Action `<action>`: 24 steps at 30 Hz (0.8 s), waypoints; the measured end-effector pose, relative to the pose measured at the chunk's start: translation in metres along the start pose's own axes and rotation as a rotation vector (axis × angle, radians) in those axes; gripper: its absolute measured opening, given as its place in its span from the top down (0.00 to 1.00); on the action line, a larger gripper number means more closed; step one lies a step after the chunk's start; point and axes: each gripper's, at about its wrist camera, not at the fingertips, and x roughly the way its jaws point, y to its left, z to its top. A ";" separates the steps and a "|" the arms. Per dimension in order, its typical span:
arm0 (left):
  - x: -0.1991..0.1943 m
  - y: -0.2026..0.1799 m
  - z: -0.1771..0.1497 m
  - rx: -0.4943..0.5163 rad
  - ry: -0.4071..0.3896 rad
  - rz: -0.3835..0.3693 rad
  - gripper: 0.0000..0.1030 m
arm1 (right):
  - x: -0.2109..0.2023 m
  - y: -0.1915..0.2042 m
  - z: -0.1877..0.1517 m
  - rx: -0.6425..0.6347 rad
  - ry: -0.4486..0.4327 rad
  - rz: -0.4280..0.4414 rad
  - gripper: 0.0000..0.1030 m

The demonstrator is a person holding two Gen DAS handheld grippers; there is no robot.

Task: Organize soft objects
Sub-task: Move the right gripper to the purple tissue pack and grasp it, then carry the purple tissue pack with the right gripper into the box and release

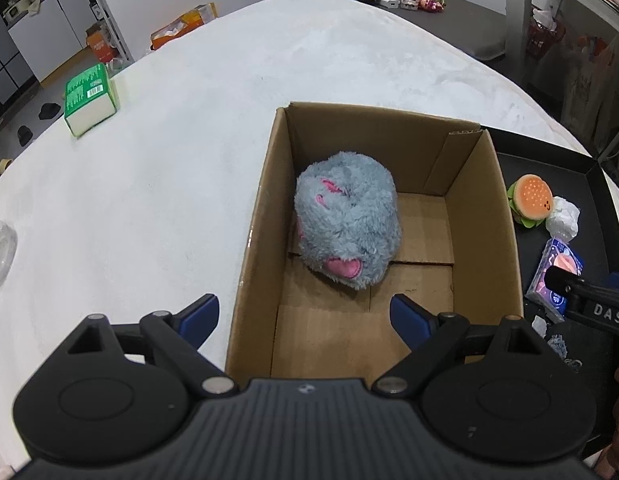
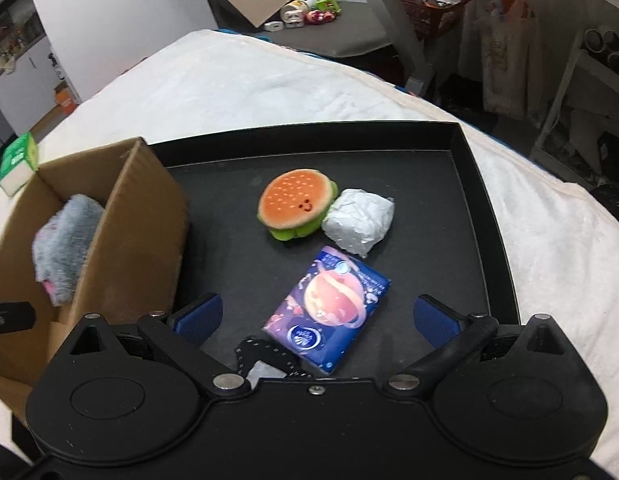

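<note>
Both sets of jaws are standing wide and empty — the left gripper [image 1: 305, 312] hanging over the cardboard box [image 1: 485, 216] with the grey plush [image 1: 347, 226] already parked ahead, the right gripper [image 2: 315, 314] lining up on the tissue pack [image 2: 329, 314] lying between its pads — likely next to go in.

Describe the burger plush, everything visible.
The burger plush is a small soft toy: orange bun top with pale dots and a small stitched face, tan edge, green lettuce frill beneath. It looks like fabric and lies tilted on the black tray, free of both grippers. Its right side touches a crumpled white wrapped bundle; the purple tissue pack lies nearer the camera, apart.
</note>
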 end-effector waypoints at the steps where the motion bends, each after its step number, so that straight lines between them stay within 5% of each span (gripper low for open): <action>1: 0.001 0.000 0.000 -0.001 0.002 0.000 0.11 | 0.002 0.000 -0.001 0.000 -0.004 -0.011 0.00; 16: 0.003 -0.004 0.002 -0.007 0.016 -0.032 0.11 | 0.047 -0.012 0.002 0.009 0.116 -0.073 0.12; 19: 0.003 -0.005 0.000 -0.002 0.015 -0.032 0.11 | 0.044 -0.012 -0.002 -0.002 0.122 -0.081 0.25; 22: 0.001 -0.004 -0.001 -0.005 0.015 -0.036 0.11 | 0.038 -0.012 -0.006 -0.019 0.097 -0.103 0.48; 24: 0.000 -0.004 -0.002 -0.006 0.014 -0.036 0.11 | 0.034 -0.013 -0.007 -0.030 0.081 -0.111 0.51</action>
